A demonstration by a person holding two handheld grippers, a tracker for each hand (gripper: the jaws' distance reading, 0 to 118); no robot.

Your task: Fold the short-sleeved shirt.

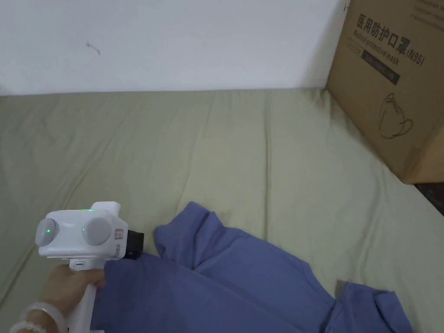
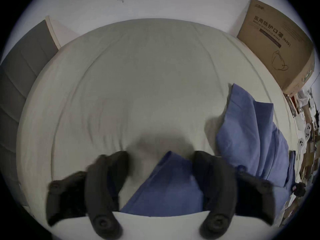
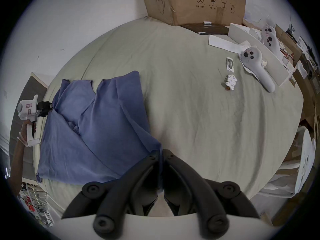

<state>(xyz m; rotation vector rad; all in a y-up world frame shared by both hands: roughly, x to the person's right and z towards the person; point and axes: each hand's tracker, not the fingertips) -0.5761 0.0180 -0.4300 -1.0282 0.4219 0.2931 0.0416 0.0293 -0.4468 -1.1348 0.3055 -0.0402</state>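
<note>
Lying across the lower frame of the head view, the crumpled blue short-sleeved shirt (image 1: 243, 277) covers a pale green bedsheet (image 1: 243, 143). In the left gripper view, the left gripper (image 2: 160, 154) stands spread around a shirt corner. In the right gripper view, the right gripper (image 3: 160, 152) pinches the shirt's edge at lower centre.

You have one blue shirt (image 3: 97, 122), one cardboard box (image 1: 390, 86), two tongs (image 2: 160, 157) (image 3: 161, 152), and two white controllers (image 3: 256, 65) (image 3: 270, 36).
</note>
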